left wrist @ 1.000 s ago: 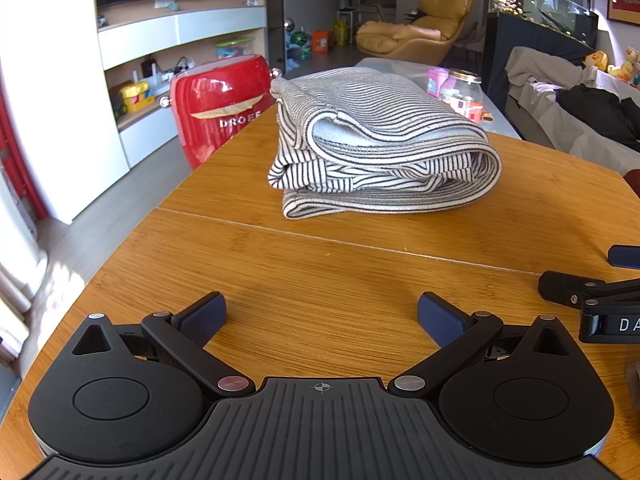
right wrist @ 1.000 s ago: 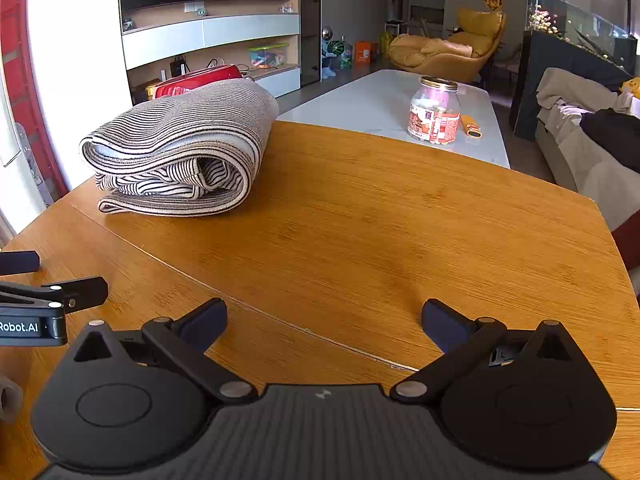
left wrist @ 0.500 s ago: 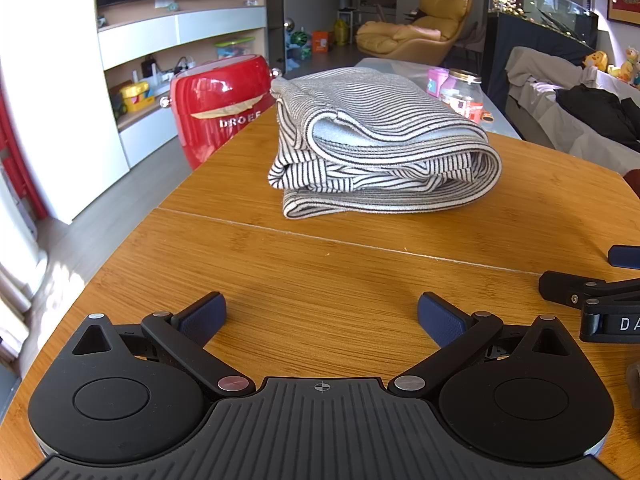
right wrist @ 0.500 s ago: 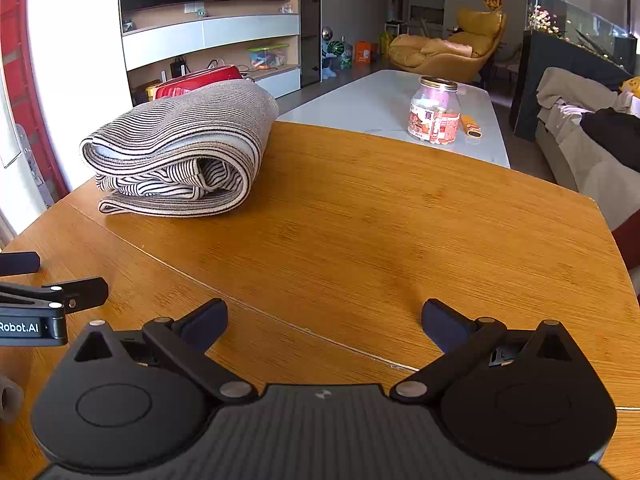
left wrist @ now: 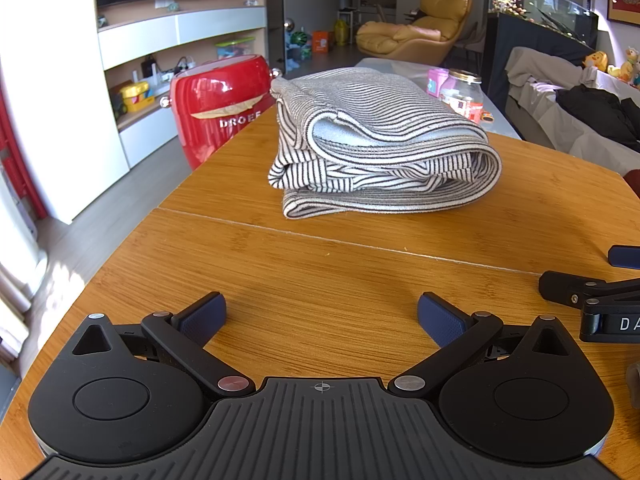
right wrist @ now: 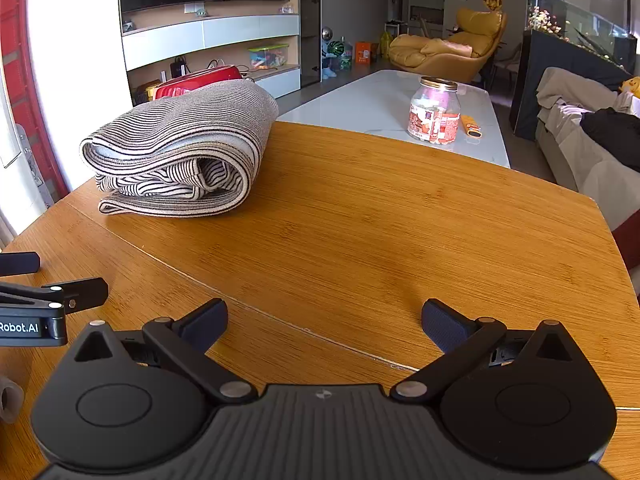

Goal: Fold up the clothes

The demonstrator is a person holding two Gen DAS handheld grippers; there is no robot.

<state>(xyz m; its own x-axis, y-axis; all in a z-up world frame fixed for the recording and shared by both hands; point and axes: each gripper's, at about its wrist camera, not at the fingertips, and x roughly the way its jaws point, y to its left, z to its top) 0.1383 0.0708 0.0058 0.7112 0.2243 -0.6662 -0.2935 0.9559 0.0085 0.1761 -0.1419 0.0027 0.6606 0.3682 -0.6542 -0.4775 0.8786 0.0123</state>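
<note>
With both the left tool (left wrist: 320, 312) and right tool (right wrist: 324, 320) released and empty low over the desk (left wrist: 360, 280), the striped garment (left wrist: 380, 152) lies folded ahead of them, apparently finished, so the next move likely requires only withdrawal.

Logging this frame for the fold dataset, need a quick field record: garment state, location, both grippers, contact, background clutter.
garment: striped garment, folded into a compact bundle, rounded fold edge on its right side in the left wrist view
location: far half of the wooden table, beyond the seam line
left gripper: open, empty, low over the table
right gripper: open, empty, low over the table
contact: neither gripper touches the garment
background: red case behind the table edge; glass jar on the white table
</note>
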